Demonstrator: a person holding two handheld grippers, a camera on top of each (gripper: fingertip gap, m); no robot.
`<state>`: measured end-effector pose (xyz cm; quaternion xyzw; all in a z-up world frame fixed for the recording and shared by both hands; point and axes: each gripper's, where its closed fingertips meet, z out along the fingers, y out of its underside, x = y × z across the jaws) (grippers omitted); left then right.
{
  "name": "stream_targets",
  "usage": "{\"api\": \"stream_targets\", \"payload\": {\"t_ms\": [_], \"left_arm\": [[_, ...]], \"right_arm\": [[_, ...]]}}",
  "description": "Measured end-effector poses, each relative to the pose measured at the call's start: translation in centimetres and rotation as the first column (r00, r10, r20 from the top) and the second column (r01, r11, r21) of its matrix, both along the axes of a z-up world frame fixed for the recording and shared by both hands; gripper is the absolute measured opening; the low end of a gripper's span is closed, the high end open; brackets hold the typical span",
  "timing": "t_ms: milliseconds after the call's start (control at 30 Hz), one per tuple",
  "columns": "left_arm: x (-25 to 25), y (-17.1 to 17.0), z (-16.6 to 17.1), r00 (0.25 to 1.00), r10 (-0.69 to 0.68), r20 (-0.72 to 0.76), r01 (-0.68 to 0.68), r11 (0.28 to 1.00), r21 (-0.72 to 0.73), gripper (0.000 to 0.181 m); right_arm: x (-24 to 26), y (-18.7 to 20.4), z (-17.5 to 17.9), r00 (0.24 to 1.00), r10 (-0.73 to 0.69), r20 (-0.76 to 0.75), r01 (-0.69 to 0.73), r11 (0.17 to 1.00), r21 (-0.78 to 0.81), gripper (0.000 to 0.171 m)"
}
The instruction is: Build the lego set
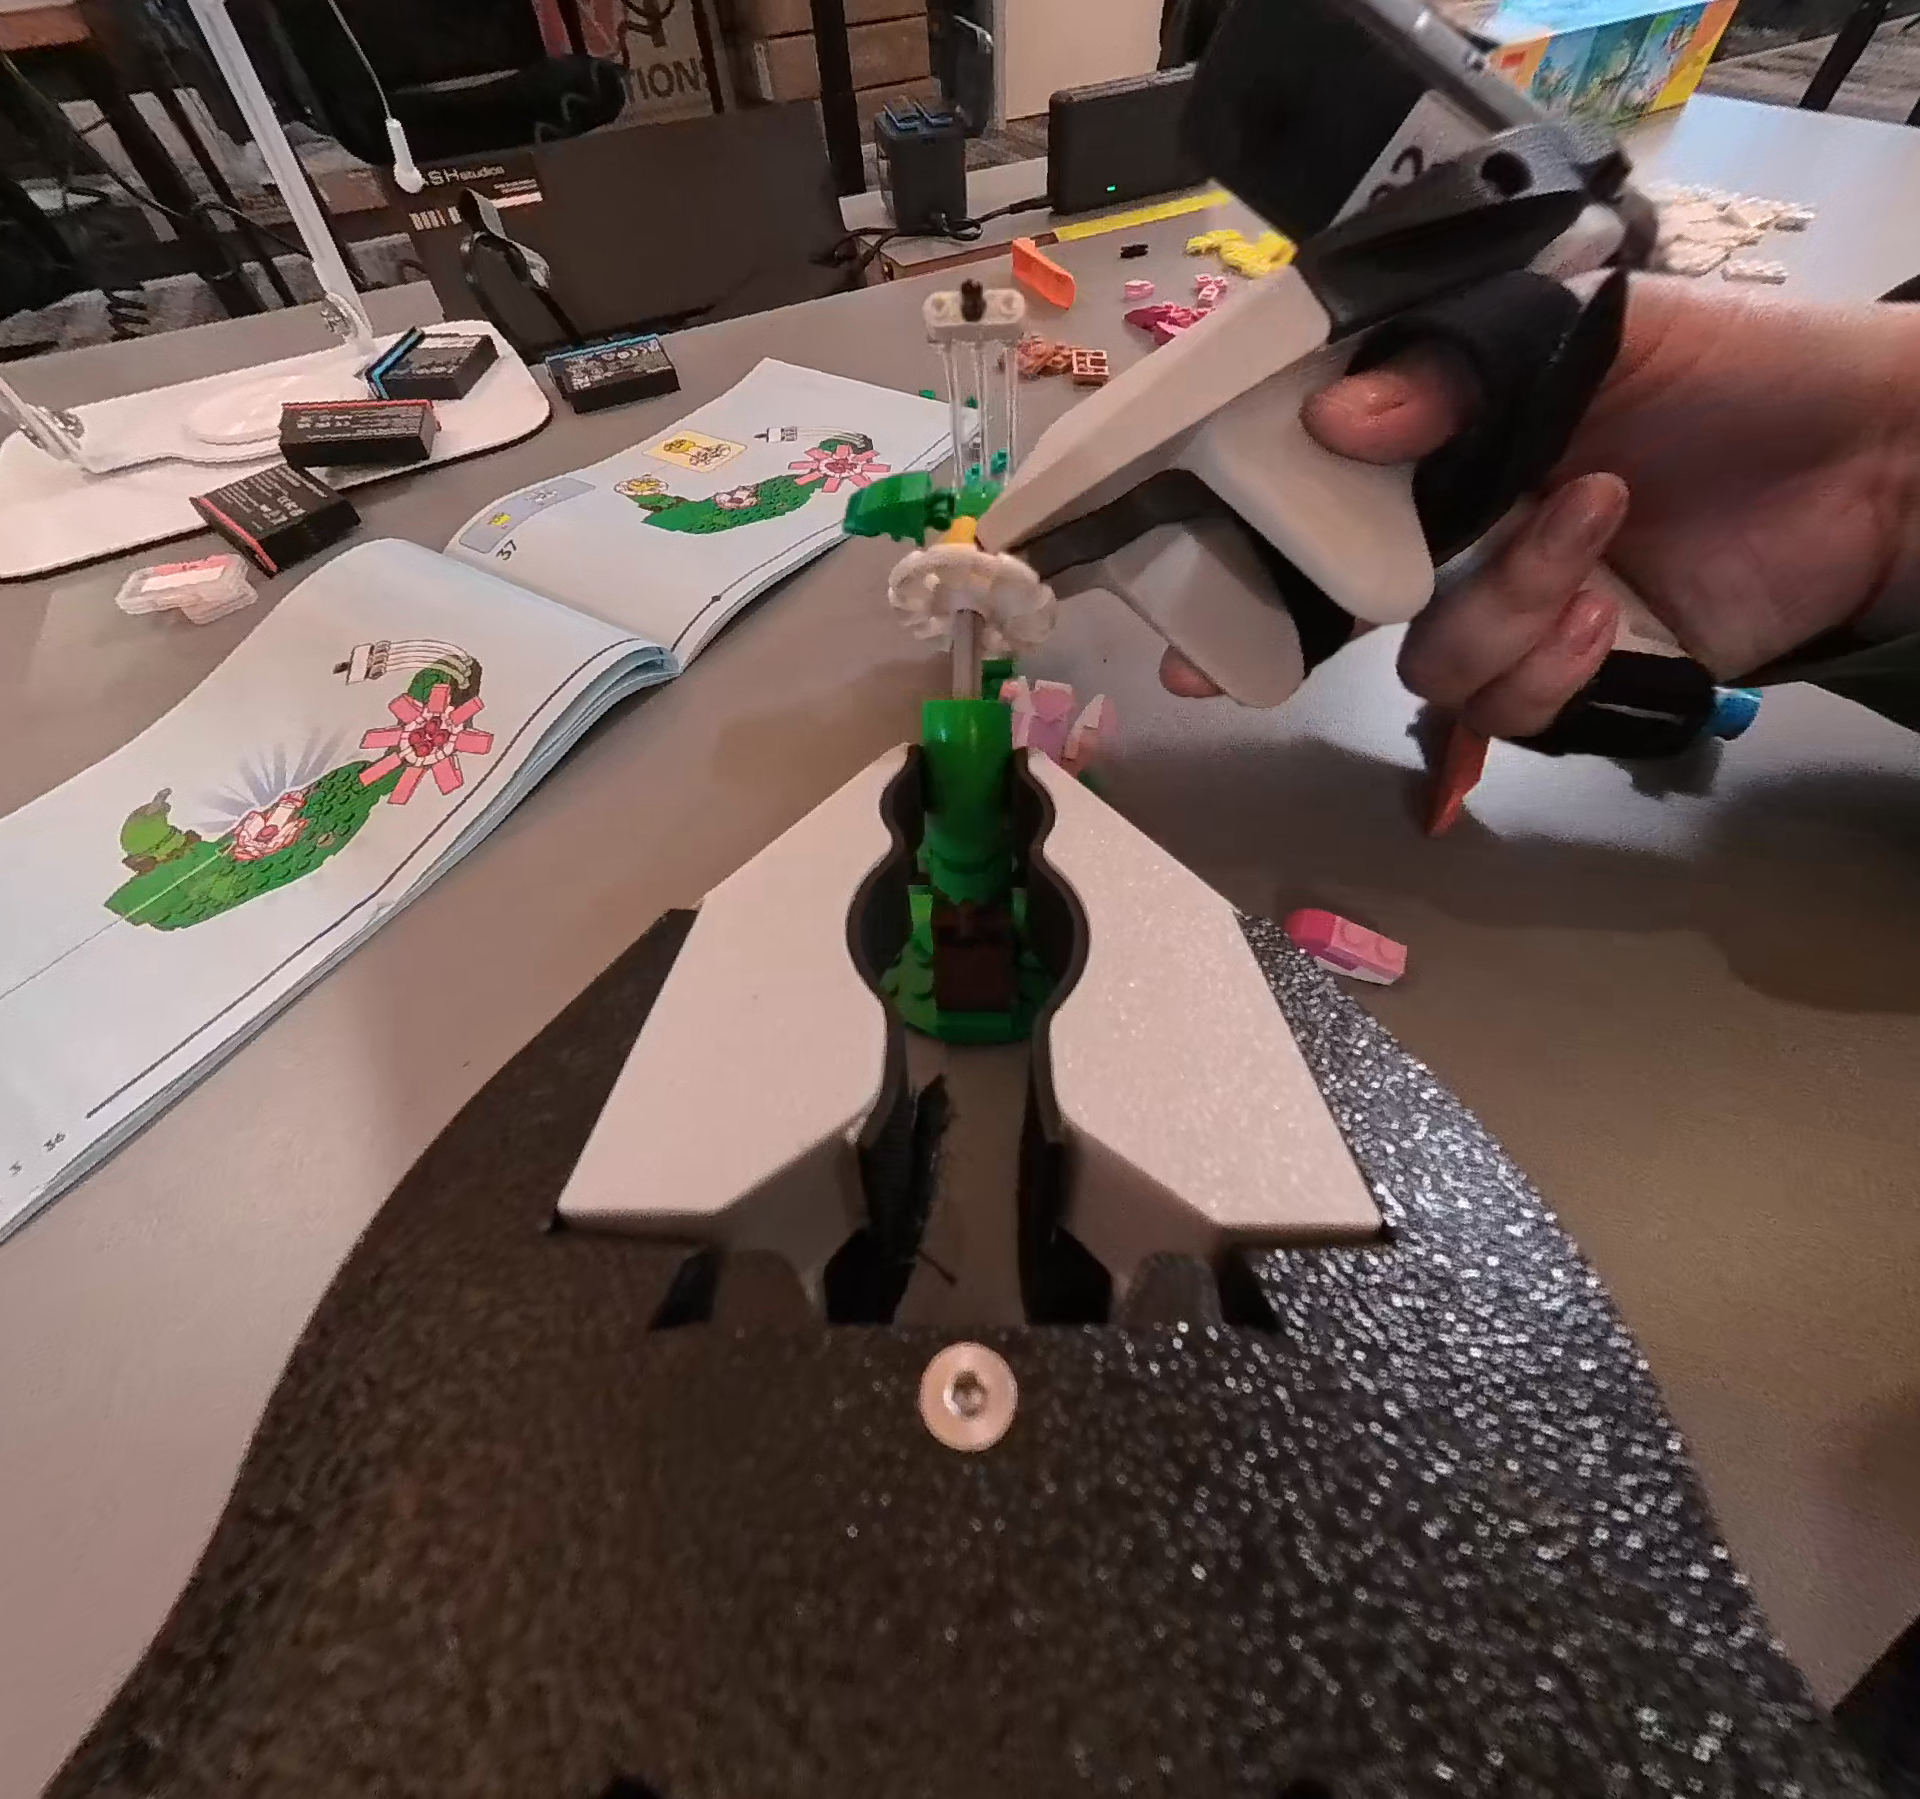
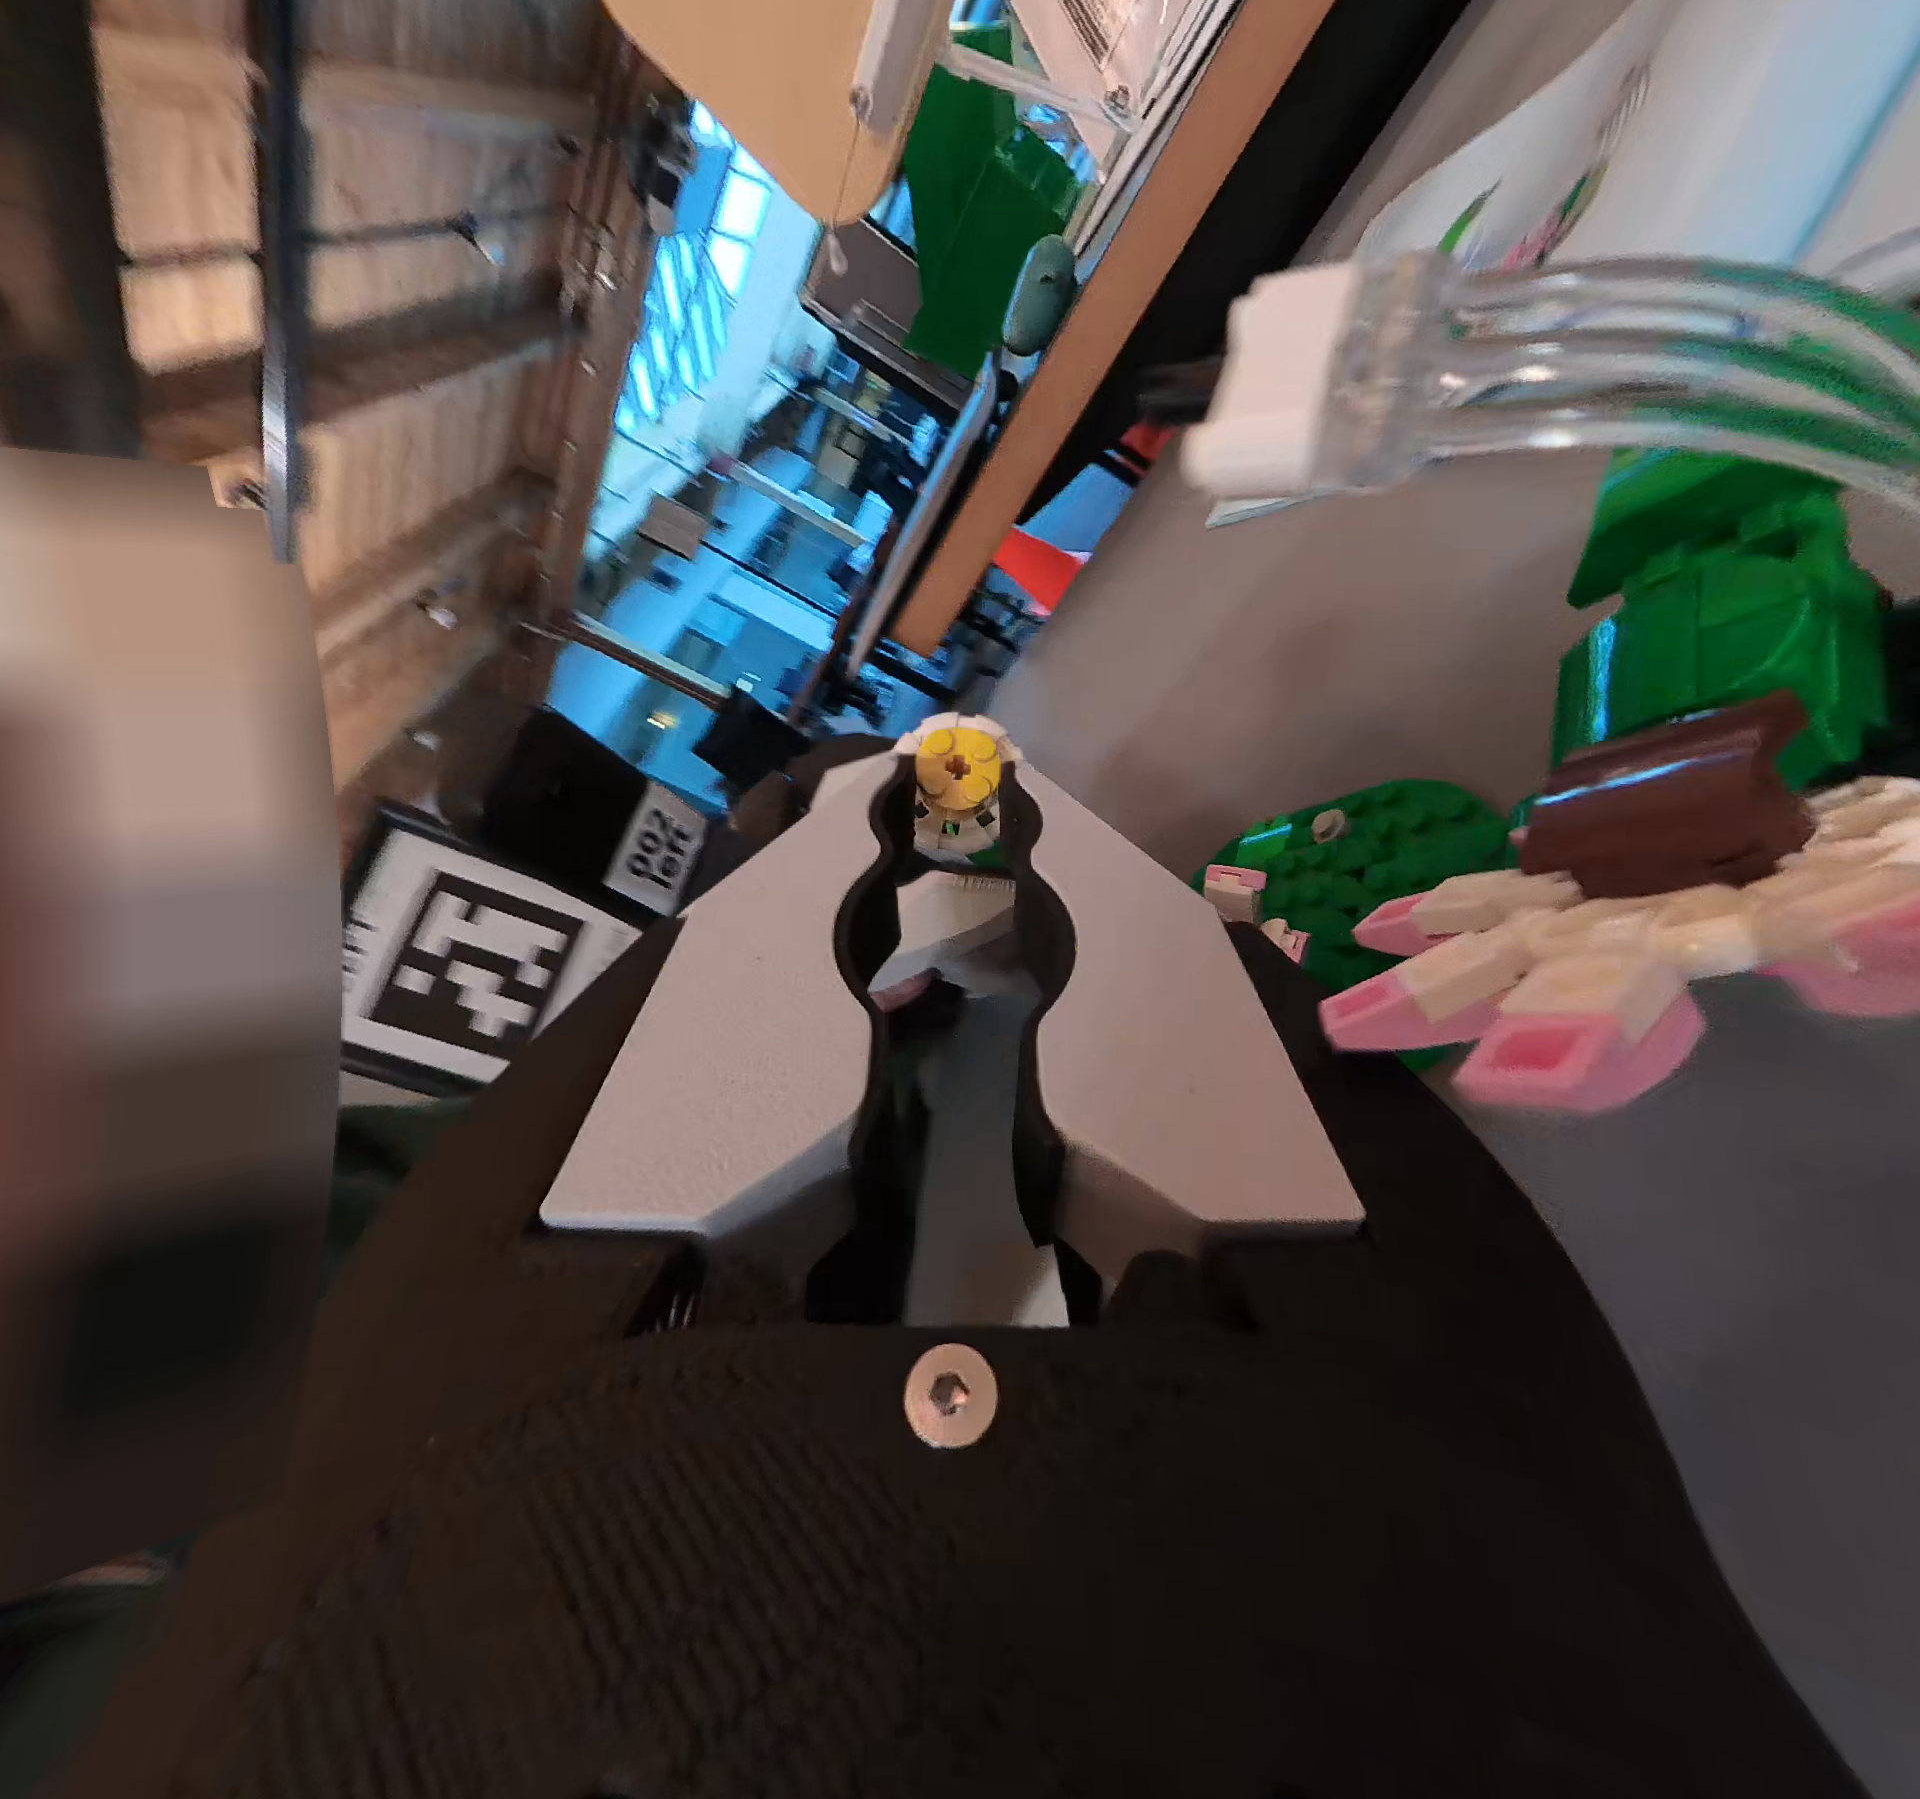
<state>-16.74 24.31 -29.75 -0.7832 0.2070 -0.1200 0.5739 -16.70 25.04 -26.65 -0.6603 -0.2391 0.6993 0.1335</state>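
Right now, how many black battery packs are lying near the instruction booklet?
4: one and another on the white mat, one overhanging its edge, one behind the booklet. More may be hidden.

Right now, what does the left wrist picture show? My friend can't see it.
The left gripper is shut on a green stem topped by a white flower disc. The right gripper pinches a small yellow piece above the disc. An open instruction booklet lies on the grey table.

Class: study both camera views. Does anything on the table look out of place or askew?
One loose pink brick lies tipped on the grey table, apart from the piles of sorted pieces farther back. Otherwise nothing stands out.
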Motion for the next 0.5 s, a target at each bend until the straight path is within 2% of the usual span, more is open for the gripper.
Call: {"api": "stream_targets", "payload": {"t_ms": [267, 500], "left_arm": [[0.27, -0.02, -0.01, 1.0, -0.016, -0.005, 0.016, 1.0, 0.001, 0.014], [0.37, -0.04, -0.01, 1.0, -0.024, -0.012, 0.024, 1.0, 0.006, 0.013]], "right_arm": [[0.15, -0.3, 0.11, 0.984, 0.014, 0.175, -0.07, 0.945, 0.319, 0.015], [0.06, -0.58, -0.04, 0.927, 0.099, 0.361, -0.251, 0.879, 0.404, 0.015]]}}
